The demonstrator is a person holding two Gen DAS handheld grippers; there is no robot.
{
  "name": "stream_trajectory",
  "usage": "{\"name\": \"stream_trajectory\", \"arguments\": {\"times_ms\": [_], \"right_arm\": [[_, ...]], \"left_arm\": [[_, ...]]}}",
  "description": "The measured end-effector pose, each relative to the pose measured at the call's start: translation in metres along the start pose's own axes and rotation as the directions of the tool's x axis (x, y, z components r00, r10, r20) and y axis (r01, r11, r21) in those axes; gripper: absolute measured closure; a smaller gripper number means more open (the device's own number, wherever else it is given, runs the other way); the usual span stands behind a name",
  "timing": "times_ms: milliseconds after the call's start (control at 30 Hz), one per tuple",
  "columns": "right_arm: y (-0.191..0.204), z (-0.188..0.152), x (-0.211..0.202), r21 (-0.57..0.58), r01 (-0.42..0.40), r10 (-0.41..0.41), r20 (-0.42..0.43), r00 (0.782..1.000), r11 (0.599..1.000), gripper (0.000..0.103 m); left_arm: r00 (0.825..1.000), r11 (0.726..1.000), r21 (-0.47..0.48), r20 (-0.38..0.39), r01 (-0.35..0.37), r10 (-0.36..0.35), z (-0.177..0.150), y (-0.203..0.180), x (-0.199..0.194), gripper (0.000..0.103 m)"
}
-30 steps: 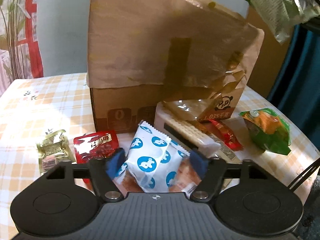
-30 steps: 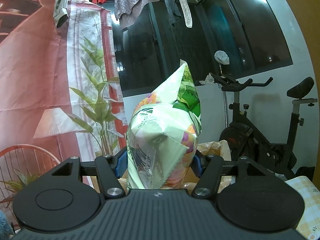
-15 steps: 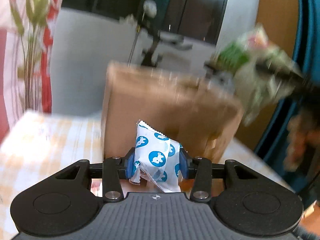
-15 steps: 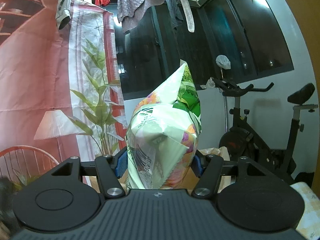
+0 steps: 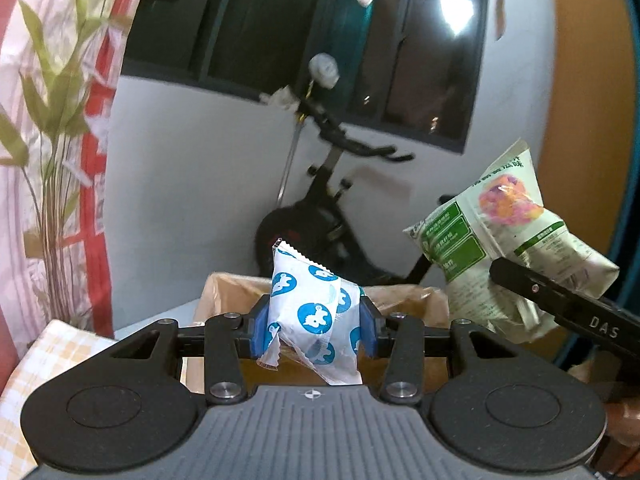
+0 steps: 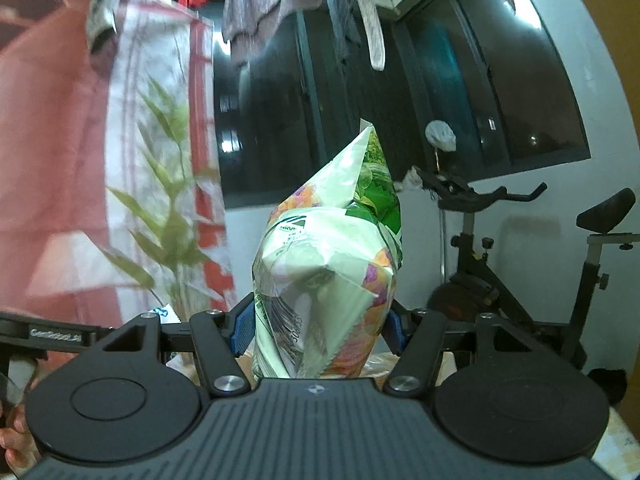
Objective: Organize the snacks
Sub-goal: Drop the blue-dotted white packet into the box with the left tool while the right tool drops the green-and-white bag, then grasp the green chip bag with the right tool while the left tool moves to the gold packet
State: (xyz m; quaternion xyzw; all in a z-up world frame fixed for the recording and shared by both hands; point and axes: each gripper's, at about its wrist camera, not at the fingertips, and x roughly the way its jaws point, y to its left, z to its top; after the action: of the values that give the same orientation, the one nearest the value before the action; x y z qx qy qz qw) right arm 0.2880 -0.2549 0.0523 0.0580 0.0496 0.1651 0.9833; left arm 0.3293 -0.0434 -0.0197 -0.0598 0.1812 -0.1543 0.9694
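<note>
Checked tablecloth [image 5: 60, 344] over the table at lower left. Open cardboard box [image 5: 228, 292] standing on it, lined with brown paper.

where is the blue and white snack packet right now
In the left wrist view, the blue and white packet is clamped in the left gripper, raised over the open cardboard box, with the green and white bag to its right.

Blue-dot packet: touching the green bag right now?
Apart. The left wrist view shows the blue-dot packet pinched in the left gripper, with exercise bike and wall visible between it and the green bag to its right.
</note>
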Motion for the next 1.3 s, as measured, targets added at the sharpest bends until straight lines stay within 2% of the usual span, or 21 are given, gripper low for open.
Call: {"name": "stream_trajectory", "arguments": {"times_ms": [167,233,267,300,333,367,433,500,567,600,700,767,833,900,967,1033,1167,1300], "right_arm": [[-0.009,-0.013,0.035,-0.028,0.022,-0.026,-0.149,0.989,0.999,0.040],[-0.011,-0.020,0.046,-0.032,0.040,-0.046,-0.230,0.972,0.999,0.036],[-0.012,-0.023,0.051,-0.025,0.049,-0.054,-0.279,0.959,0.999,0.035],[-0.014,-0.025,0.054,-0.013,0.064,-0.065,-0.324,0.944,0.998,0.032],[-0.016,-0.027,0.056,0.000,0.072,-0.067,-0.354,0.933,0.997,0.027],[-0.017,-0.028,0.056,0.008,0.079,-0.071,-0.364,0.929,0.997,0.024],[-0.018,-0.027,0.052,-0.004,0.100,-0.095,-0.359,0.928,0.995,0.009],[-0.016,-0.023,0.047,-0.027,0.110,-0.112,-0.340,0.934,0.994,0.009],[-0.014,-0.017,0.042,-0.037,0.096,-0.103,-0.307,0.946,0.995,0.011],[-0.014,-0.014,0.038,-0.038,0.086,-0.093,-0.283,0.954,0.996,0.016],[-0.013,-0.010,0.037,-0.045,0.067,-0.076,-0.276,0.958,0.997,0.048],[-0.011,-0.010,0.047,-0.027,0.053,-0.059,-0.302,0.951,0.998,0.057],[-0.011,-0.014,0.056,-0.003,0.054,-0.052,-0.331,0.942,0.999,0.077],[-0.012,-0.016,0.060,0.019,0.085,-0.073,-0.347,0.935,0.996,0.078],[-0.012,-0.016,0.056,0.045,0.084,-0.064,-0.342,0.938,0.995,0.079],[-0.008,-0.017,0.048,0.016,0.074,-0.064,-0.335,0.940,0.997,0.077],[0.003,-0.018,0.019,-0.042,0.014,-0.025,-0.291,0.957,0.999,0.073],[0.010,-0.021,-0.015,-0.095,-0.035,0.010,-0.250,0.968,0.995,0.066]], "left_arm": [[0.998,0.999,0.011,-0.058,-0.037,0.038,-0.006,0.004,0.024,0.055],[0.997,0.999,0.017,-0.074,-0.035,0.036,-0.006,0.006,0.027,0.042],[0.996,0.999,0.024,-0.082,-0.038,0.040,-0.005,0.004,0.028,0.026],[0.996,0.998,0.032,-0.078,-0.049,0.052,-0.006,0.006,0.026,0.017],[0.996,0.997,0.042,-0.066,-0.061,0.064,-0.006,0.006,0.024,0.015],[0.996,0.996,0.054,-0.054,-0.066,0.069,-0.006,0.005,0.021,0.015],[0.996,0.997,0.054,-0.055,-0.062,0.065,-0.006,0.007,0.016,0.015],[0.996,0.997,0.038,-0.058,-0.065,0.067,-0.007,0.009,0.012,0.015],[0.996,0.997,0.025,-0.055,-0.069,0.070,-0.008,0.013,0.008,0.015],[0.996,0.997,0.017,-0.053,-0.075,0.076,-0.009,0.014,0.005,0.015],[0.995,0.996,-0.017,-0.050,-0.088,0.087,-0.011,0.022,-0.003,0.015],[0.995,0.995,-0.032,-0.050,-0.094,0.092,-0.013,0.025,-0.010,0.015],[0.994,0.994,-0.029,-0.049,-0.104,0.103,-0.014,0.026,-0.016,0.015],[0.993,0.993,-0.028,-0.048,-0.114,0.112,-0.016,0.030,-0.024,0.015],[0.992,0.993,-0.031,-0.049,-0.118,0.117,-0.018,0.034,-0.032,0.015],[0.991,0.991,-0.030,-0.051,-0.128,0.126,-0.021,0.040,-0.042,0.015],[0.990,0.990,-0.022,-0.044,-0.136,0.135,-0.032,0.051,-0.067,0.015],[0.984,0.986,-0.022,-0.067,-0.165,0.163,-0.050,0.065,-0.084,0.016]]}}
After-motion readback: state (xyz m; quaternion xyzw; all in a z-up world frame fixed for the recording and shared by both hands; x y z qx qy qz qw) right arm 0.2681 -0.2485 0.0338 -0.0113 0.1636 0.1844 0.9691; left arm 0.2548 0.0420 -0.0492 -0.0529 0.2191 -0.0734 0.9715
